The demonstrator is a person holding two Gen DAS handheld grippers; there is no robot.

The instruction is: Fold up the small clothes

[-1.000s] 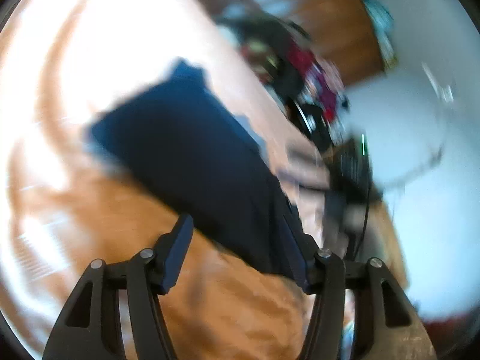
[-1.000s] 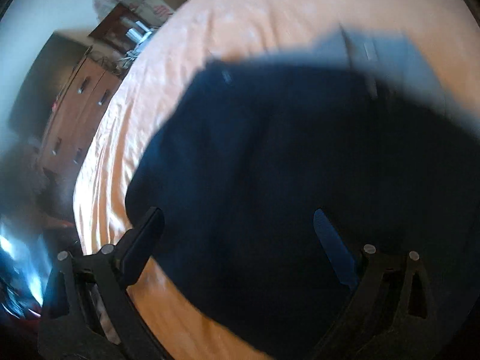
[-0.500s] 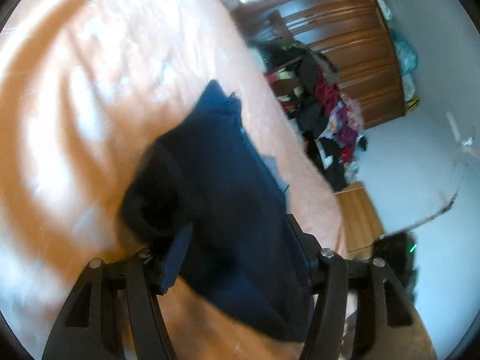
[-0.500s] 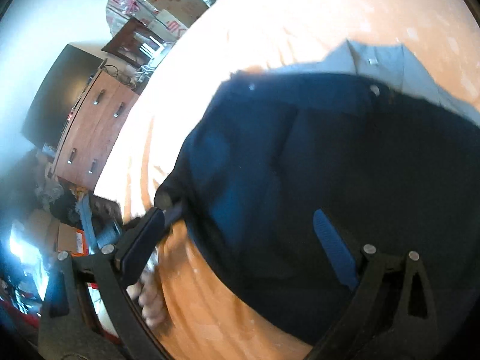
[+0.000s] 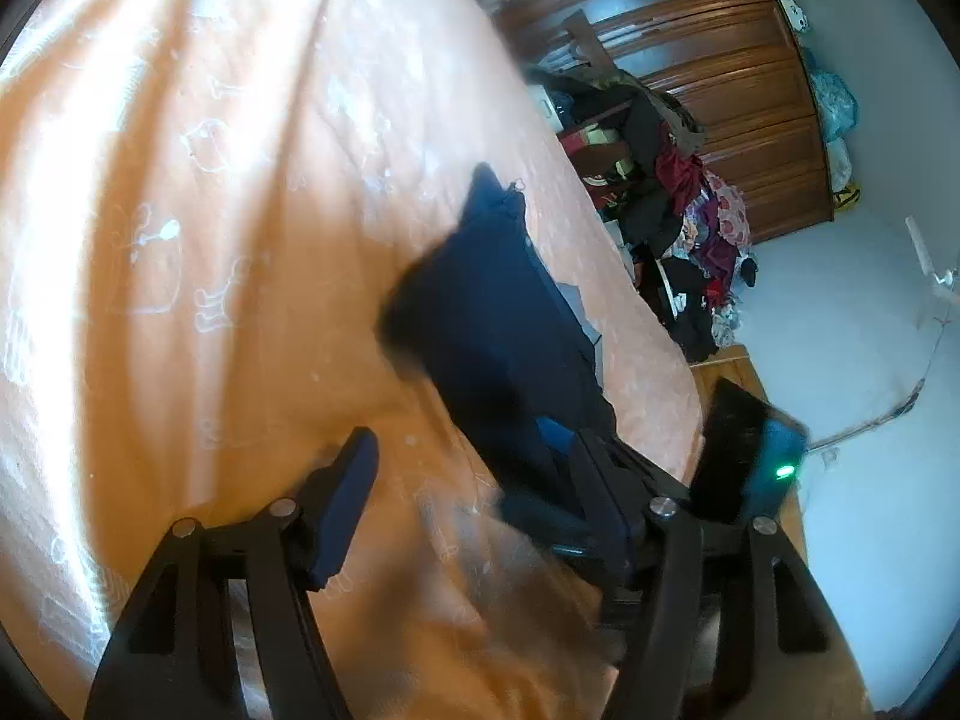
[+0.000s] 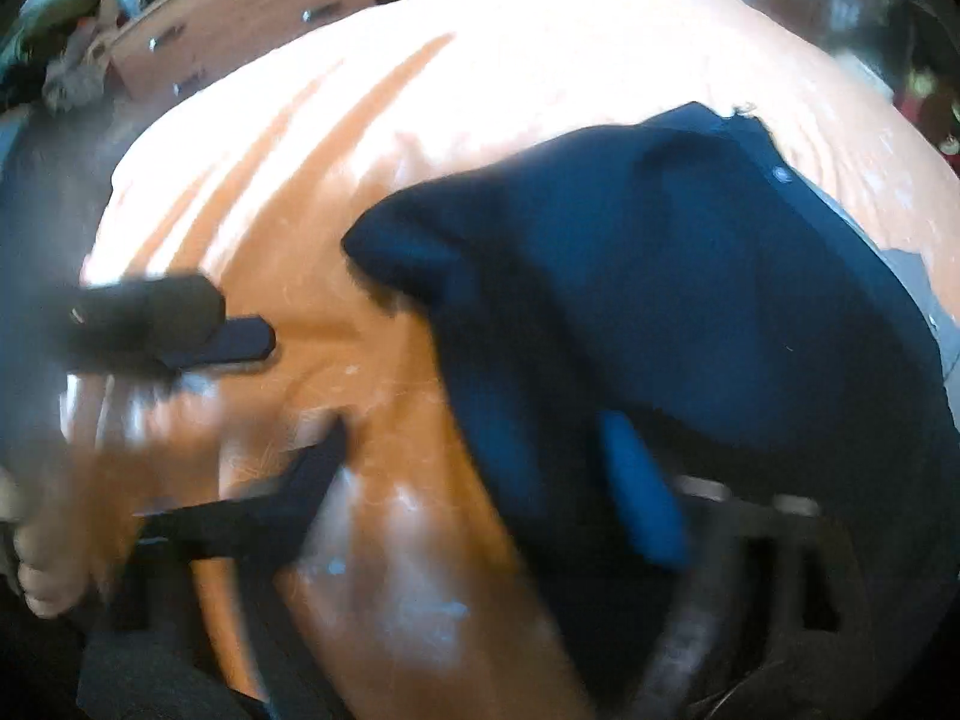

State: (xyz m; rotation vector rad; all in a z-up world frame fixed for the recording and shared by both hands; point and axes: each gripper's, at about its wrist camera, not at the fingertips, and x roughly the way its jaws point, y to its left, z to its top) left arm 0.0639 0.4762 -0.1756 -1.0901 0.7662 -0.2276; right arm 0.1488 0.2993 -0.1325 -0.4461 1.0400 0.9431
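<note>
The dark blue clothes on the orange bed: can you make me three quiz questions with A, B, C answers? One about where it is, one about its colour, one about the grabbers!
1. Where does the garment lie?
A. on the bed sheet
B. on the floor
C. in a drawer

2. What colour is the sheet?
A. green
B. orange
C. white

3. How do the left gripper and right gripper stand?
A. both shut
B. both open
C. one shut

Answers: 1 A, the garment rests on the sheet in both views. 2 B, orange with pale prints. 3 B, a wide gap shows between each pair of fingers.
</note>
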